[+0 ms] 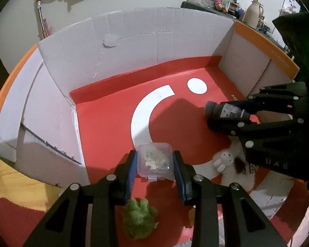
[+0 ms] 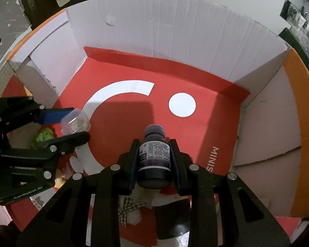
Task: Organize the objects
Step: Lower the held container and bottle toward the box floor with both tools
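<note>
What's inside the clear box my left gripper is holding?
The clear box holds a few small pale pieces, possibly shells or trinkets; the lid blurs them, so anything beneath them is hidden.

Red box floor (image 1: pixel 105 123) (white arc): bunny plush (image 1: pixel 222 160), green plush (image 1: pixel 138 218).

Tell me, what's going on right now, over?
Left gripper clamps clear box. Right gripper clamps dark bottle. Both over red box floor; nothing blocking.

Far beyond the left tongs (image 1: pixel 155 154), up to their right, we spot a beige jug (image 1: pixel 254 11) on a cluttered dark table (image 1: pixel 190 5). Far to their upper left, a thin rod (image 1: pixel 41 18) with a red tip. Low at their left, a yellow surface (image 1: pixel 14 181).
</note>
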The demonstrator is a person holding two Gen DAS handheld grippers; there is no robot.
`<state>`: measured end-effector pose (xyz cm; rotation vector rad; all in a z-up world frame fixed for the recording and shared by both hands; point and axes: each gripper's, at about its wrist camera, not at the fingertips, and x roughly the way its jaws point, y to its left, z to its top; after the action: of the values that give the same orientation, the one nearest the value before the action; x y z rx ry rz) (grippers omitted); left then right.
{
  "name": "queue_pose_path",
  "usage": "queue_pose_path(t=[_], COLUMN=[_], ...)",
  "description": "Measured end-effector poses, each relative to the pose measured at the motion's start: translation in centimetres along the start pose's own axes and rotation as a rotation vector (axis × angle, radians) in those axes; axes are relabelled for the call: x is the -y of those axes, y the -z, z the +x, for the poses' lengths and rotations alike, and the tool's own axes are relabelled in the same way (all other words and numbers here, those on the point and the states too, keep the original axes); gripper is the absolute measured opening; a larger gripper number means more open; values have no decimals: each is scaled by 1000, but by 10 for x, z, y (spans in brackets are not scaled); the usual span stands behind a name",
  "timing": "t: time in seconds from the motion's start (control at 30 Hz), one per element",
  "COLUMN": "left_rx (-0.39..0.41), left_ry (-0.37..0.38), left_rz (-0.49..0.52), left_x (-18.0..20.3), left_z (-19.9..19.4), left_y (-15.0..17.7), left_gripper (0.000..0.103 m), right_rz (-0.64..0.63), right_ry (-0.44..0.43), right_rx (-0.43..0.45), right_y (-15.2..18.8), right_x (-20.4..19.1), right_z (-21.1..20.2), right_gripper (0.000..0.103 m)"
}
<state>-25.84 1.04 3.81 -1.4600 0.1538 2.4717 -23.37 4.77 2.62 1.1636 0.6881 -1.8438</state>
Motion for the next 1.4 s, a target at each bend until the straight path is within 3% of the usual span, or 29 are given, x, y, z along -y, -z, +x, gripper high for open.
queue_pose_path(t=[0.63,1.4], left_rx=[-5,-5], left_ry=[1,0], left_rz=[3,10], left_x=[-10,-18], left_z=[-7,-7], left_y=[5,5], left_gripper=[36,38], right_rz=[-15,-28], right_ry=[-5,13], right_rx=[-59,-48], right_y=[-2,12], right_x=[16,39], right_z=[-3,-23], right_gripper=[27,27])
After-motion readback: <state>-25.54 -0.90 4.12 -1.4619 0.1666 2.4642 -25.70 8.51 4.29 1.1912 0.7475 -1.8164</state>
